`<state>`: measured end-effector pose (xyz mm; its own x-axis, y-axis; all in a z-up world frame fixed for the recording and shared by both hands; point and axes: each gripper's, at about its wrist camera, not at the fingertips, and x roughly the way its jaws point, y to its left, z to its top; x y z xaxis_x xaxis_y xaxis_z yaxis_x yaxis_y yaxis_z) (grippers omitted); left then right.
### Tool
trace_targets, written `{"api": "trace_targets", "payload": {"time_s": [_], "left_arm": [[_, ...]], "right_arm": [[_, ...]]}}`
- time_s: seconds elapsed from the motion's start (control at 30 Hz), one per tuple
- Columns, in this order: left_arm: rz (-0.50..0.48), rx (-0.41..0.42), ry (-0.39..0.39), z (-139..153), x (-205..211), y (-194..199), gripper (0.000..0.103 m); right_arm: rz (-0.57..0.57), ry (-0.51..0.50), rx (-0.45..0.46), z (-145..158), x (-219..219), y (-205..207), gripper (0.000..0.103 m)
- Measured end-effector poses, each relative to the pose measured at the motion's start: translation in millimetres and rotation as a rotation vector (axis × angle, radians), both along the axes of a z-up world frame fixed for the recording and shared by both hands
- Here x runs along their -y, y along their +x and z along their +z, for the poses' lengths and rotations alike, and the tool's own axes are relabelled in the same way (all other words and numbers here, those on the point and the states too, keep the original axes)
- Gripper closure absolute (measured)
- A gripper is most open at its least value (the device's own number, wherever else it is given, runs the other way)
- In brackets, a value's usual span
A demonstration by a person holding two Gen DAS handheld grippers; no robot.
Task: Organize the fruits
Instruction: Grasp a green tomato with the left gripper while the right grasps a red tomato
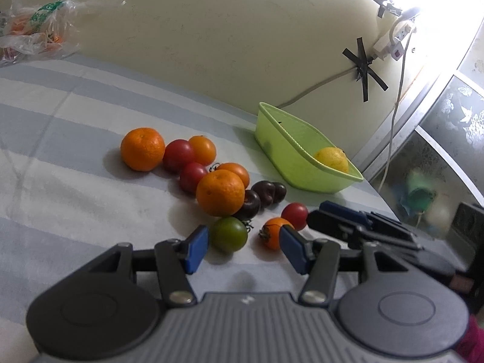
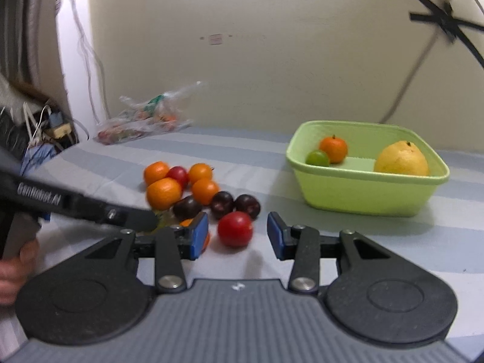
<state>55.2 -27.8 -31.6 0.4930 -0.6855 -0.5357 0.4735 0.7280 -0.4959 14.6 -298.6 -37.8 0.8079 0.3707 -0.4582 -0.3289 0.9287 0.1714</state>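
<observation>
Loose fruit lies on a striped cloth: two oranges (image 1: 142,148) (image 1: 220,192), red, orange and dark tomatoes, a green tomato (image 1: 229,233) and a small orange tomato (image 1: 273,232). My left gripper (image 1: 244,249) is open low over the cloth. The green tomato sits just ahead of its left pad and the small orange tomato by its right pad. My right gripper (image 2: 238,236) is open too. A red tomato (image 2: 235,229) lies between its blue pads with a gap on each side. The green basket (image 2: 363,196) holds a yellow citrus (image 2: 400,158), a small orange (image 2: 333,148) and a green fruit (image 2: 317,158).
A clear plastic bag (image 2: 145,118) with produce lies at the back by the wall. In the right wrist view the left gripper's body (image 2: 90,208) reaches in from the left, held by a hand (image 2: 15,269). Cables and taped sockets (image 1: 390,39) hang on the wall.
</observation>
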Motion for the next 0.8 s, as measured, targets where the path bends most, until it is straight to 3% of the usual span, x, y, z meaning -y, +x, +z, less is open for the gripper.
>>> {"api": "trace_targets", "payload": {"time_s": [0.2, 0.27, 0.4, 0.8], "left_arm": [[0.001, 0.037, 0.039, 0.2, 5.0, -4.4, 0.056], [0.004, 0.06, 0.069, 0.4, 8.3, -6.7, 0.063], [0.024, 0.096, 0.127, 0.8, 10.9, -10.9, 0.076], [-0.019, 0.077, 0.027, 13.8, -5.1, -35.6, 0.076]], "right_arm": [[0.022, 0.041, -0.084, -4.4, -1.5, 20.6, 0.057], [0.001, 0.05, -0.098, -9.6, -1.3, 23.0, 0.058], [0.019, 0.131, -0.143, -11.3, 10.4, 25.5, 0.071], [-0.02, 0.055, 0.02, 2.4, 6.6, -4.6, 0.072]]}}
